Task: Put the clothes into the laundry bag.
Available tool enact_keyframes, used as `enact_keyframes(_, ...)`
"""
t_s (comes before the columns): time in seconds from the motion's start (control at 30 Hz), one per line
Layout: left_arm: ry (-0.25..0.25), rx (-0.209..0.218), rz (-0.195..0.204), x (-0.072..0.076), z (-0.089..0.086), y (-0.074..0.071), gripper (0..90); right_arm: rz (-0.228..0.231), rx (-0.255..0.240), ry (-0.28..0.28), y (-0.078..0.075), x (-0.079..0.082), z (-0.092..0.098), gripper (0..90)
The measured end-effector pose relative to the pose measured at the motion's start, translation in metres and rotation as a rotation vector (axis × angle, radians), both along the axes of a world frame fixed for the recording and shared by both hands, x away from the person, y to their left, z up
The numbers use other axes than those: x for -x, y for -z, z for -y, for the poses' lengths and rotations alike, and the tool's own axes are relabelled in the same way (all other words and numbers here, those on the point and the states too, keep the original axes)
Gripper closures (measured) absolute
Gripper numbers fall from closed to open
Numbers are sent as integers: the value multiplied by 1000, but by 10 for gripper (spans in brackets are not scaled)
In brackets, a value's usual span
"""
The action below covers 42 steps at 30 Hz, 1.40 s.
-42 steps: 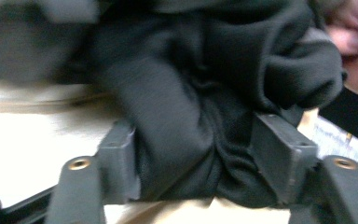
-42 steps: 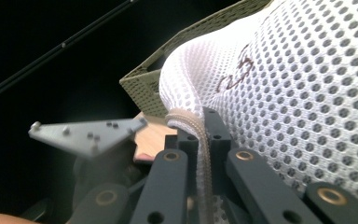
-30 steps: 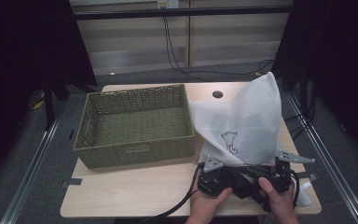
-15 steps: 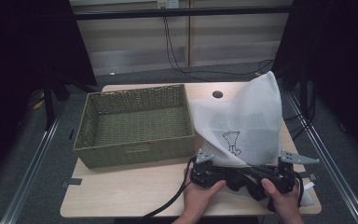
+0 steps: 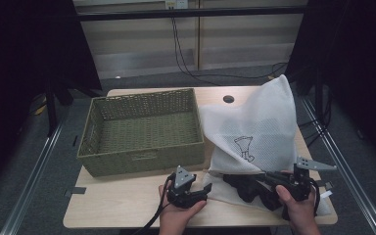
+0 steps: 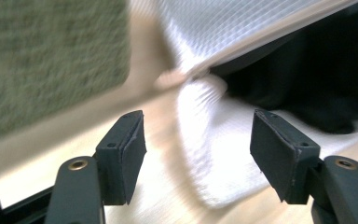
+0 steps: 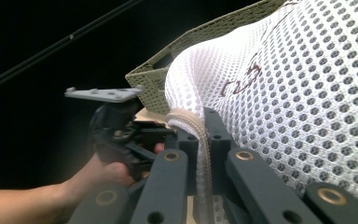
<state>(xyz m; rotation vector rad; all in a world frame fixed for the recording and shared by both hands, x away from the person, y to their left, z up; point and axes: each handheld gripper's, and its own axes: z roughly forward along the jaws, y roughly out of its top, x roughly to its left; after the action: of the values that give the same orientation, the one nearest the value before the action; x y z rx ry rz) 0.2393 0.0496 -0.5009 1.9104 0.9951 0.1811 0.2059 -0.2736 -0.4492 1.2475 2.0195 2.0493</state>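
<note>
A white mesh bag (image 5: 259,127) stands on the right of the table, its mouth facing the front edge with dark clothing (image 5: 247,188) lying in it. My right gripper (image 5: 274,177) is shut on the bag's beige rim (image 7: 198,128), holding the mouth up. My left gripper (image 5: 203,190) sits low over the table left of the bag mouth. Its jaws have just been opening and stand apart with nothing between them (image 6: 198,144). Beyond them lie the bag's lower flap (image 6: 214,154) and the dark clothing (image 6: 307,84).
An empty green wicker basket (image 5: 142,161) fills the left and middle of the table, close behind the left gripper. A cable hole (image 5: 228,99) sits at the table's back. Bare wood runs along the front left edge (image 5: 112,205).
My left gripper has slid left along the front of the table, away from the bag mouth, and its jaws have opened. The right gripper has kept its hold and place.
</note>
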Motion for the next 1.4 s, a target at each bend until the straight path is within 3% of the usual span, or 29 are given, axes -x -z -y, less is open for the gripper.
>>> enact_keyframes(0.07,67,-10,-62,-5,8,4,379,-2,2,-2,0,0,0,890)
enact_keyframes(0.17,131,-31,-83,-7,17,4,552,-20,53,-28,3,-2,-2,889)
enact_keyframes(0.23,155,-59,-105,-9,19,5,750,-76,144,-35,9,-5,-4,888)
enact_keyframes(0.27,172,-51,-120,-11,18,6,817,-112,182,-34,14,-8,-5,888)
enact_keyframes(0.37,222,-37,-146,-16,14,7,860,-180,274,-20,25,-14,-6,890)
enact_keyframes(0.43,238,-36,-150,-17,13,7,868,-191,374,-8,30,-17,-11,891)
enact_keyframes(0.5,262,-45,-139,-17,14,7,873,-191,454,43,35,-20,-19,892)
enact_keyframes(0.63,282,-50,-131,-15,15,7,880,-167,531,164,34,-32,-28,892)
enact_keyframes(0.73,303,-54,-124,-13,15,7,883,-155,539,277,34,-51,-23,892)
enact_keyframes(0.87,311,-50,-128,-13,15,7,883,-135,521,483,35,-80,-1,892)
enact_keyframes(0.93,305,-36,-127,-13,16,8,881,-150,507,525,38,-92,10,891)
enact_keyframes(1.0,300,-38,-115,-12,16,8,873,-170,472,483,34,-93,14,890)
enact_keyframes(1.1,295,-40,-113,-11,15,8,856,-69,429,365,15,-65,11,876)
enact_keyframes(1.17,291,-21,-132,-13,15,9,848,17,400,292,3,-36,13,854)
enact_keyframes(1.23,290,-11,-143,-14,14,10,847,77,376,258,-1,-5,17,831)
enact_keyframes(1.27,287,-11,-144,-14,14,9,848,67,387,257,1,1,18,861)
enact_keyframes(1.33,286,-11,-146,-14,14,10,852,-52,478,241,16,2,18,879)
enact_keyframes(1.4,293,-7,-149,-15,15,10,856,-173,527,235,36,-9,21,884)
